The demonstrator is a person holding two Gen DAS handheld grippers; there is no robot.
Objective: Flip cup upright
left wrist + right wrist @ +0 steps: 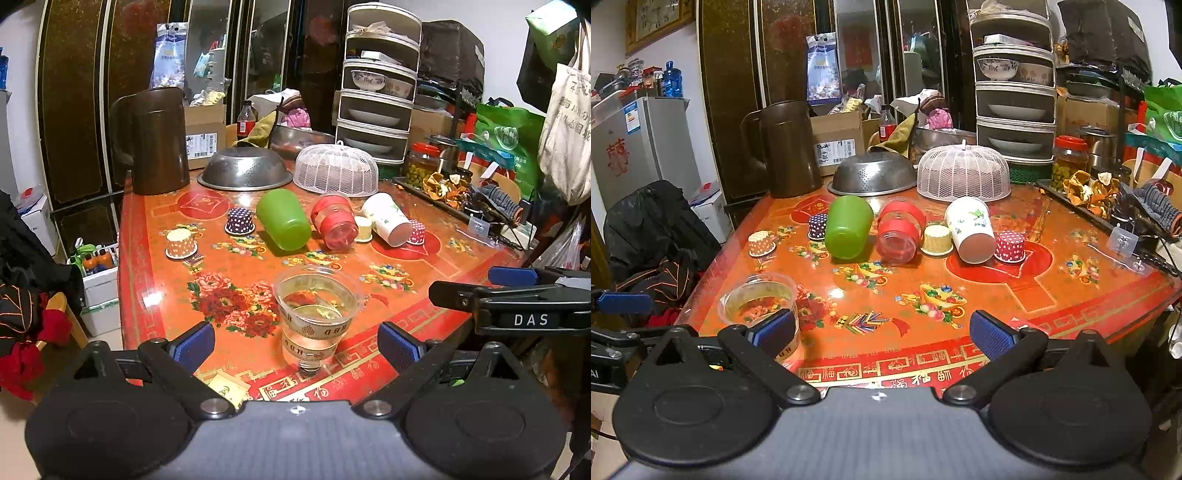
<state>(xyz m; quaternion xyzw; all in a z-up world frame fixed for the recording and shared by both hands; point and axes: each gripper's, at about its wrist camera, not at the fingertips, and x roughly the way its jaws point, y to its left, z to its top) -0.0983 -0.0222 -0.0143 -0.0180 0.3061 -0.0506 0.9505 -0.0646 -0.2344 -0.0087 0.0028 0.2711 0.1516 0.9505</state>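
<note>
The left gripper point(295, 341) has its fingers spread wide, and the clear cup point(316, 317) stands upright between them near the table's point(424, 325) front edge, touching neither blue pad; the right gripper point(884, 332) is just as wide and holds nothing, with that cup point(759, 302) half hidden behind its left finger. Only the left view shows the cup's full height and printed band, plus the right gripper point(517, 295) reaching in from the side. Only the right view shows the fridge point(639, 147). Farther back a green cup point(283, 219), red cup point(334, 221) and white cup point(386, 218) lie on their sides.
</note>
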